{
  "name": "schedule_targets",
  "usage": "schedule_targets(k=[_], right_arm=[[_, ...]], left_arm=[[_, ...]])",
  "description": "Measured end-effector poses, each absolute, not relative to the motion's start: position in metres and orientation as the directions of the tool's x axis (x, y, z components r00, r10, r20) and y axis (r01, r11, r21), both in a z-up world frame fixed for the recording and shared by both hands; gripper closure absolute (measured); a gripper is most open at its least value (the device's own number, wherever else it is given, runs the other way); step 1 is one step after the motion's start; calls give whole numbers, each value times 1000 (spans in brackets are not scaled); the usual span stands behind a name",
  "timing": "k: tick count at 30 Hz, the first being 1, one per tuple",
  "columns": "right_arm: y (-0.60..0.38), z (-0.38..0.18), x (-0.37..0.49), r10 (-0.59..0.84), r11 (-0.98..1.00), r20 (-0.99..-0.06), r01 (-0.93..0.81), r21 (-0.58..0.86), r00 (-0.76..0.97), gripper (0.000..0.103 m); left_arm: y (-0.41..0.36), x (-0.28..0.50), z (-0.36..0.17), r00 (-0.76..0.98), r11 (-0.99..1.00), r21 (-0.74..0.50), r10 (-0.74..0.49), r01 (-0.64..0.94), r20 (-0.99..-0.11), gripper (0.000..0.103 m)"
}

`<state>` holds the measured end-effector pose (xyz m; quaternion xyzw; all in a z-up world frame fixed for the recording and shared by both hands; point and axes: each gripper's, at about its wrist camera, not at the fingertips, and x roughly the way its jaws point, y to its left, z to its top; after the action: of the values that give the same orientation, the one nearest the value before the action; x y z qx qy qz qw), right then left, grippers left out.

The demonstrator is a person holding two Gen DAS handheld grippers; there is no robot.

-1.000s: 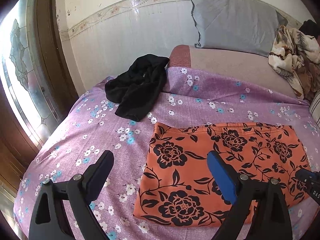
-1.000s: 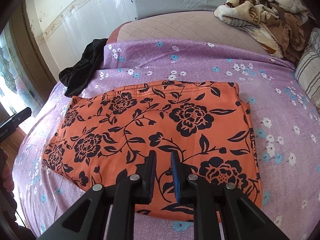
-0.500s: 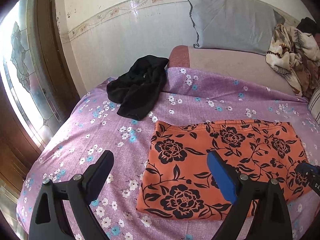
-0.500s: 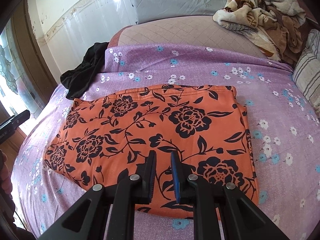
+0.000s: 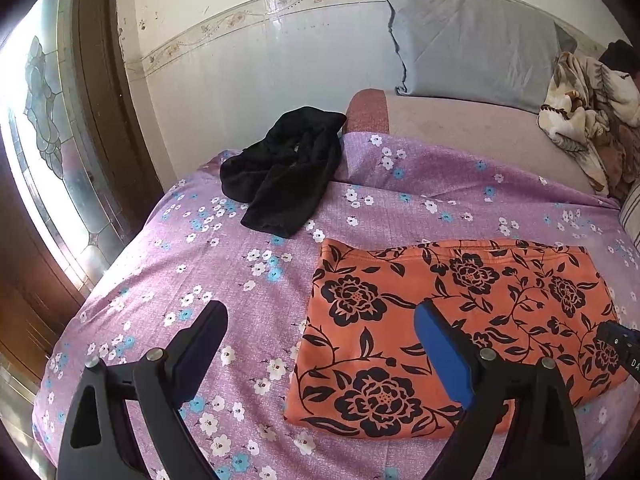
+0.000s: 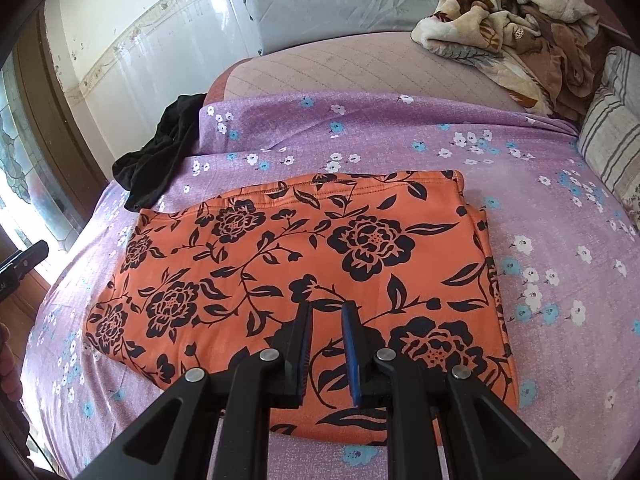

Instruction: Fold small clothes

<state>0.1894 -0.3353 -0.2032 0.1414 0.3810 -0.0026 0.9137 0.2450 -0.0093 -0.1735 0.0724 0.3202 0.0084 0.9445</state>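
A: Left wrist view, what's in it?

B: The left hand-held gripper [image 5: 320,344] is held above a bed [image 5: 224,264] spread with a purple flowered sheet, its jaws spread wide with nothing between them. The folded orange garment [image 5: 452,320] with black flowers lies flat just ahead of and under its right finger; the left finger is over bare sheet. A crumpled black garment [image 5: 284,176] sits farther ahead, toward the wall. A grey pillow [image 5: 472,40] leans at the far end, a patterned blanket [image 5: 580,120] bunched to the far right. A tip of the right hand-held gripper [image 5: 620,350] shows at the right edge.

A: And the right wrist view?

B: The right hand-held gripper [image 6: 326,344] is poised over the near edge of the orange garment [image 6: 304,256], its jaws drawn nearly together with a narrow gap and no cloth pinched. The black garment [image 6: 160,164] is far ahead to its left, the blanket [image 6: 512,20] far ahead to its right, beside a striped cushion [image 6: 612,136].
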Motion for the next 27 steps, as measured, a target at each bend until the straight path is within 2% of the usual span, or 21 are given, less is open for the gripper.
schedule_targets(k=[6, 8, 12, 15, 16, 18, 20, 23, 26, 27], right_arm=[[-339, -200, 189, 81, 958, -680, 130, 254, 729, 76], [-340, -201, 190, 78, 958, -684, 136, 253, 726, 75], [-344, -213, 198, 69, 959, -720, 153, 238, 690, 75], [-345, -235, 211, 37, 960, -789, 197, 198, 613, 75], [-347, -247, 217, 42, 958, -821, 209, 195, 569, 75], [-352, -257, 219, 72, 950, -828, 214, 226, 557, 75], [-355, -249, 217, 81, 949, -822, 209, 237, 563, 75], [-362, -234, 203, 90, 937, -783, 214, 276, 615, 75], [-373, -219, 182, 149, 905, -742, 211, 368, 654, 74], [-376, -216, 174, 177, 887, -730, 215, 409, 660, 67]], left_arm=[[-14, 250, -182, 793, 989, 144, 55, 42, -607, 9], [-18, 258, -192, 781, 989, 137, 38, 61, -623, 9], [-28, 287, -236, 677, 987, 83, -32, 136, -735, 9], [-30, 311, -288, 551, 985, 84, -14, 153, -834, 9], [-28, 317, -304, 509, 985, 86, -3, 152, -861, 6], [-22, 315, -302, 550, 991, 46, -33, 129, -834, 5], [-25, 314, -295, 526, 990, 75, 1, 120, -851, 5], [-21, 296, -274, 576, 991, 85, 12, 100, -817, 5], [-10, 273, -261, 554, 995, -15, -67, 98, -830, 5], [-4, 267, -261, 530, 994, -68, -104, 86, -842, 5]])
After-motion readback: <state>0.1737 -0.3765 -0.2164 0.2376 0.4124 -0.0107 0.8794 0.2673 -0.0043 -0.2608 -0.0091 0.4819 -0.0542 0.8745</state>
